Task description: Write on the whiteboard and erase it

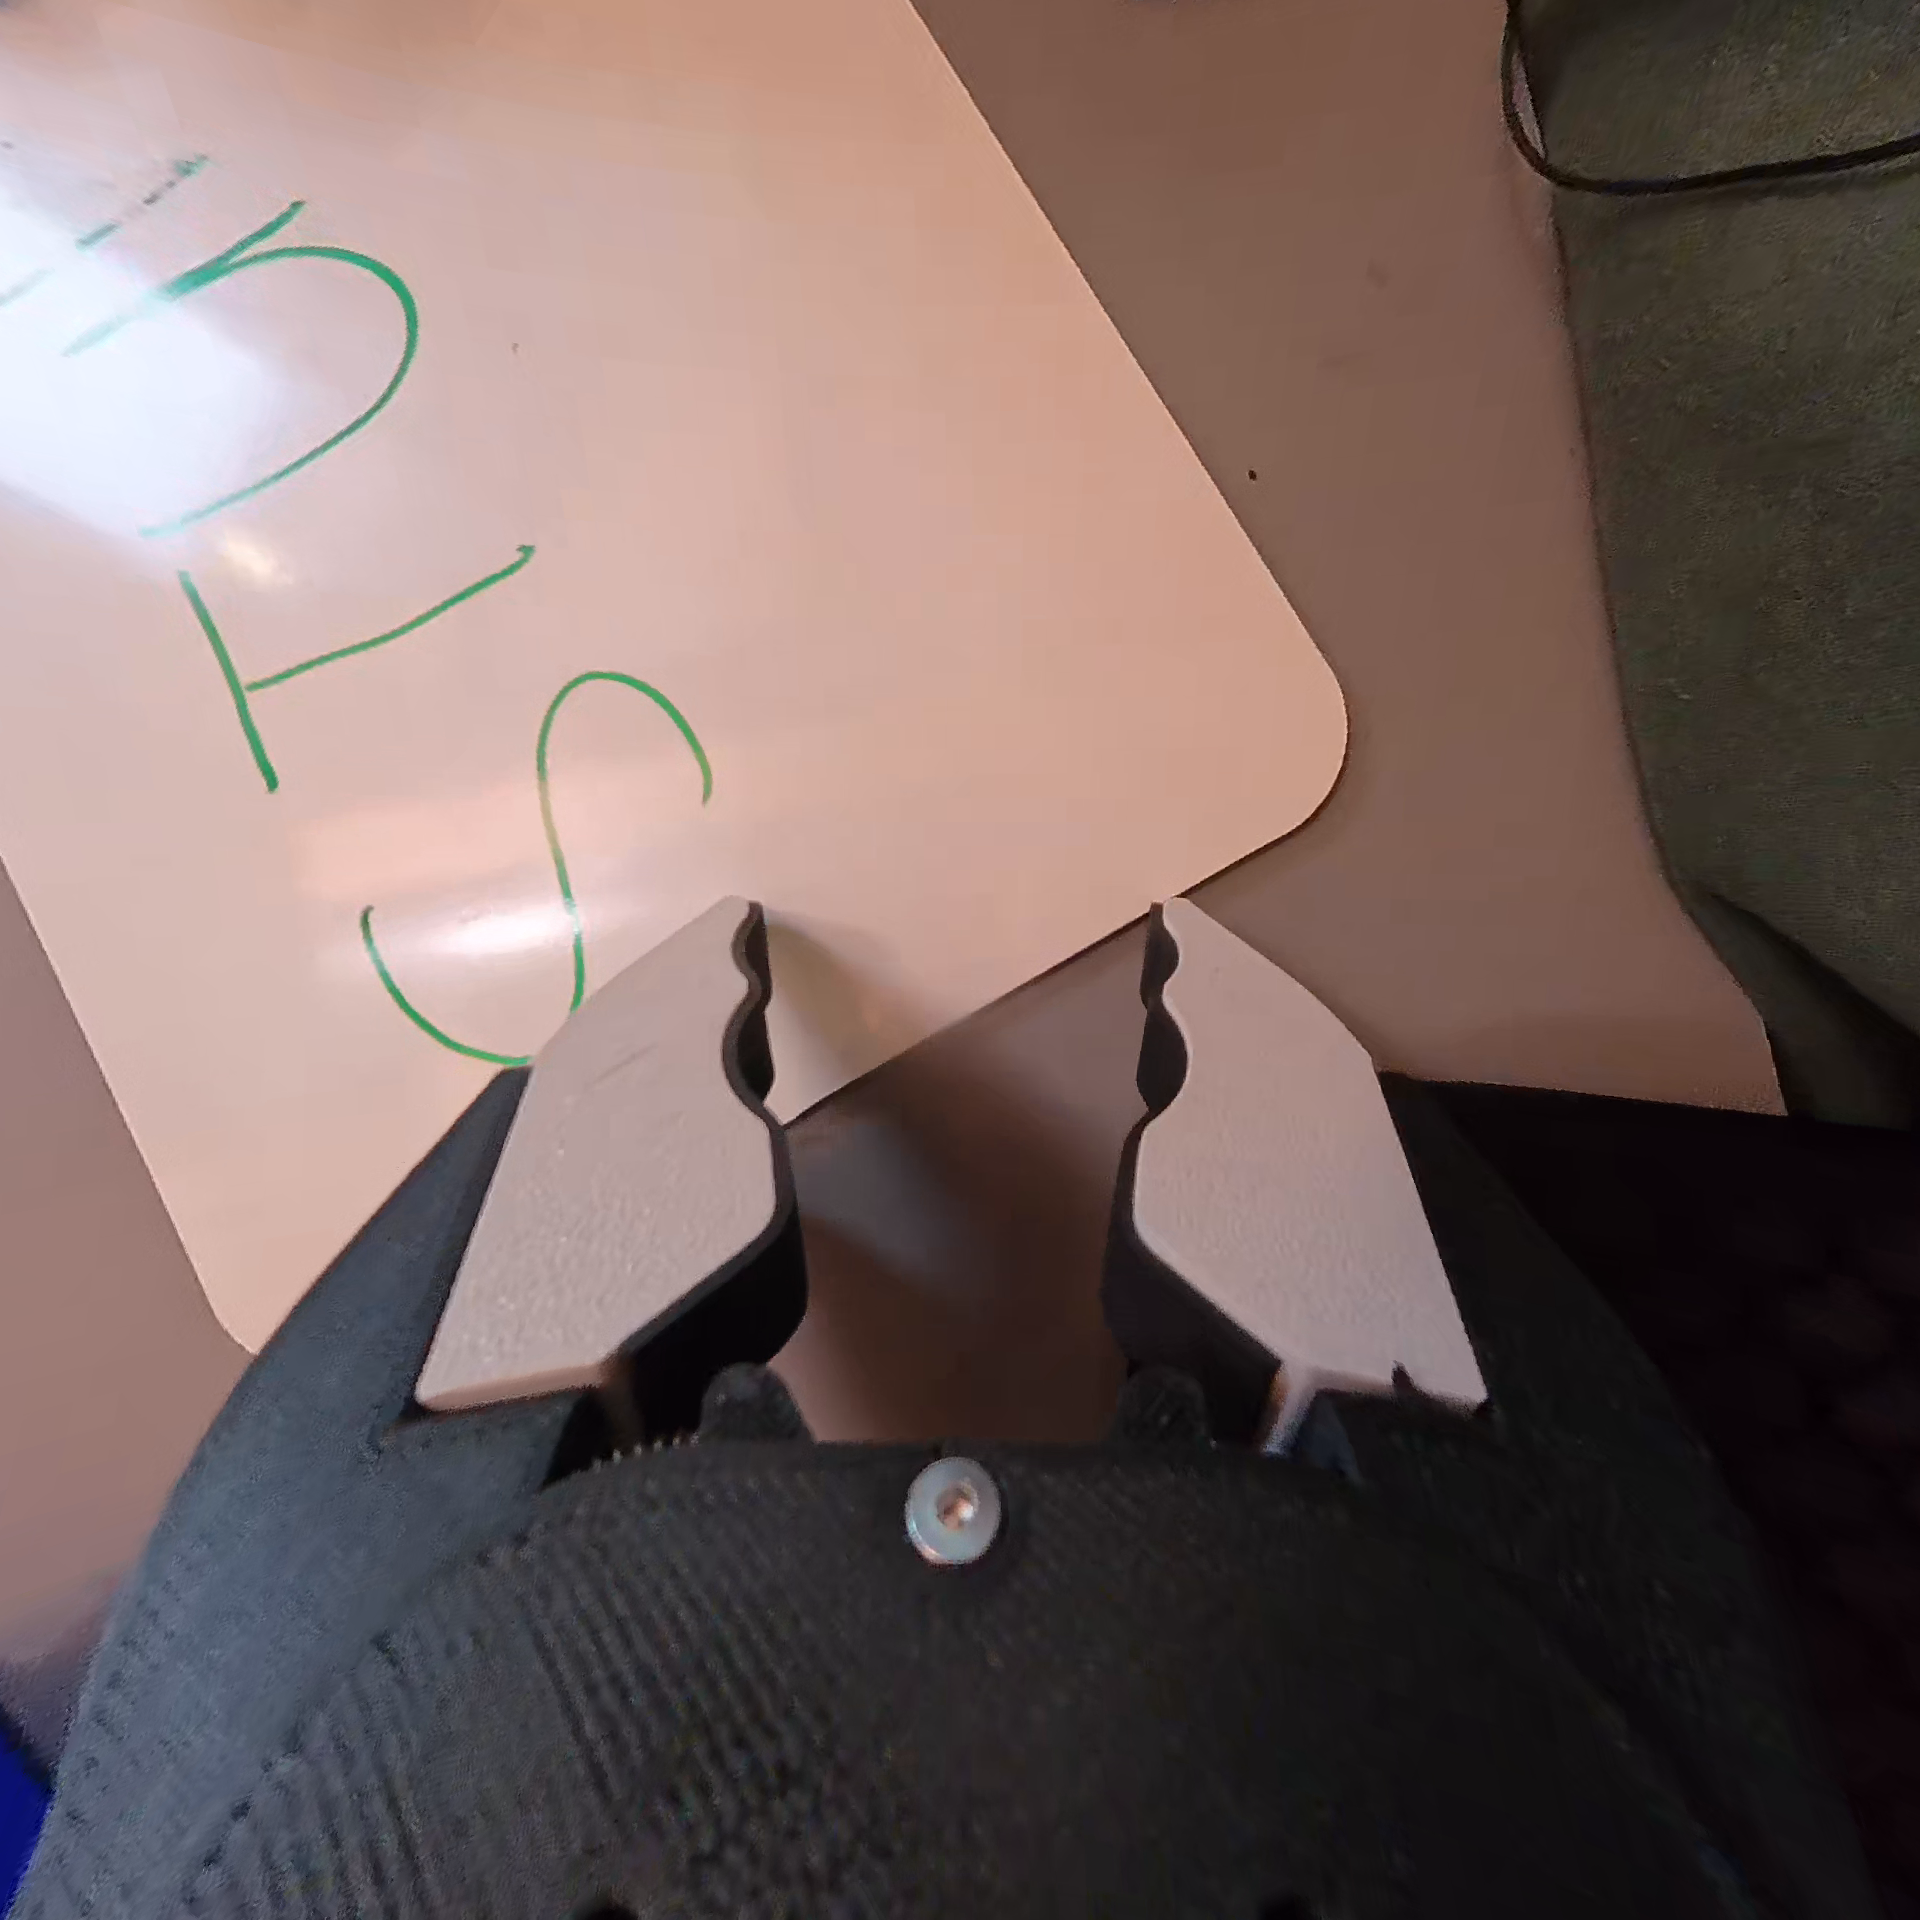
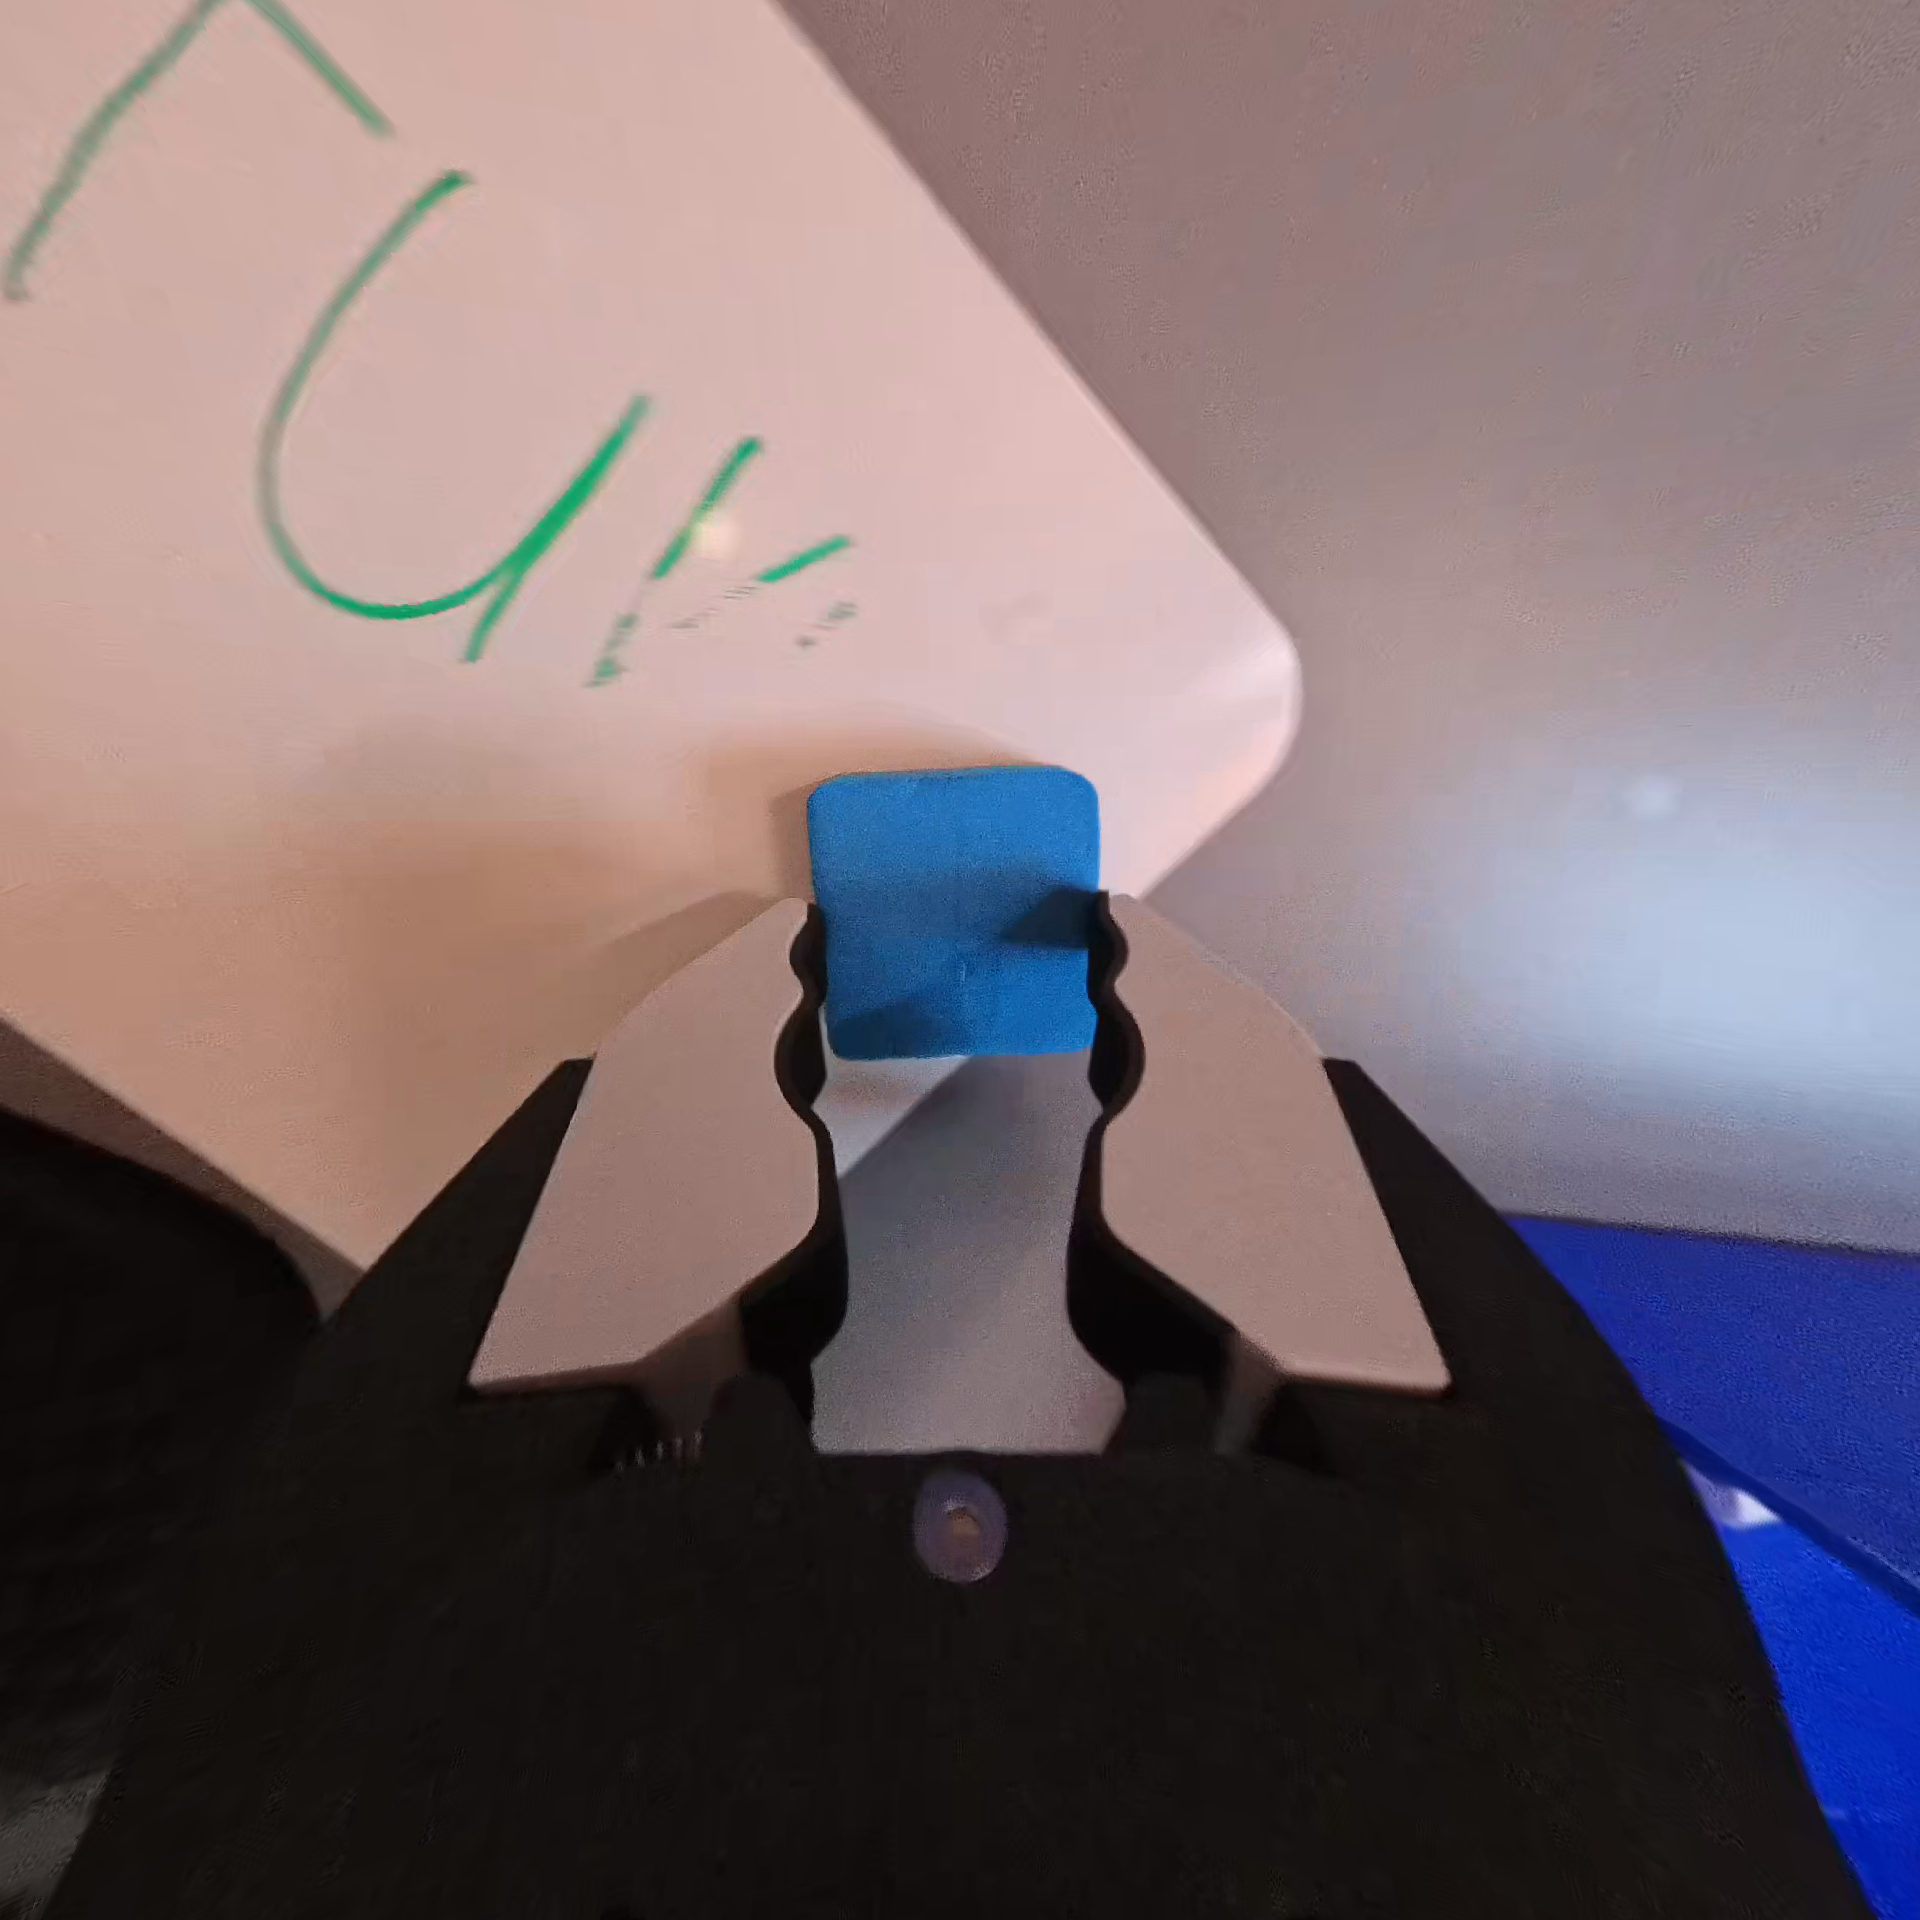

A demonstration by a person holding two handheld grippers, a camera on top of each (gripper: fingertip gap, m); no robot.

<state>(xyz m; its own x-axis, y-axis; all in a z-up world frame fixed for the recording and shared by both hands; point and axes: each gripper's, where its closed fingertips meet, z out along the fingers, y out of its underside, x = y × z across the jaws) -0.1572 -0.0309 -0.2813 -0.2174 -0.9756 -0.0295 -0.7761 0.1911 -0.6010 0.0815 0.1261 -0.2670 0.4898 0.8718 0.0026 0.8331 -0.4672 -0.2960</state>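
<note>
A white whiteboard point(image 1: 831, 520) with rounded corners lies flat on a pale table and bears green handwriting point(image 1: 312, 416). My left gripper point(image 1: 961, 914) is open and empty, with its fingertips over the board's near edge by a corner. In the right wrist view the same whiteboard point(image 2: 623, 312) shows green writing point(image 2: 416, 499) that is partly smeared away at its end. My right gripper point(image 2: 954, 914) is shut on a blue square eraser point(image 2: 951, 914), held on the board near its rounded corner.
The pale table point(image 1: 1403, 520) surrounds the board. An olive-green cloth surface point(image 1: 1766, 520) with a thin black cable point(image 1: 1662, 177) lies to the right in the left wrist view. A blue object point(image 2: 1766, 1403) sits at the lower right in the right wrist view.
</note>
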